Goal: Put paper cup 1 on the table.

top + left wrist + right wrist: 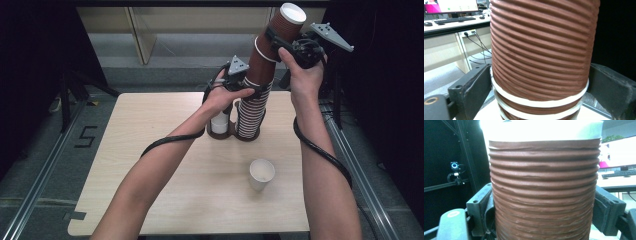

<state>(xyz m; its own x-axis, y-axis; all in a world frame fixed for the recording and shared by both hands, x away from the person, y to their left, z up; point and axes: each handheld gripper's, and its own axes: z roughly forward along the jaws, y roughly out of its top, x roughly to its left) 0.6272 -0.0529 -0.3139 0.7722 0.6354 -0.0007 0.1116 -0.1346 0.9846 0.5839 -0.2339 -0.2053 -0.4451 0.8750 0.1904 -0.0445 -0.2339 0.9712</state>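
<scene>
A tall stack of brown ribbed paper cups (pixel 252 107) with white rims stands in a dark holder on the table (pixel 150 130) and leans up to the right. My left gripper (pixel 251 86) is shut on the stack partway up; in the left gripper view both jaws press the ribbed wall of a stacked cup (pixel 541 50) just above a white rim. My right gripper (pixel 281 44) is shut on the top cup (pixel 284 24), which sits tilted at the stack's upper end. In the right gripper view the top cup (pixel 544 195) stands between the jaws, its bright rim at the top.
A single white cup (pixel 261 173) stands upright on the table in front of the stack. A second dark holder with white cups (pixel 219 125) sits just left of the stack, under my left hand. Dark frames flank the table on both sides.
</scene>
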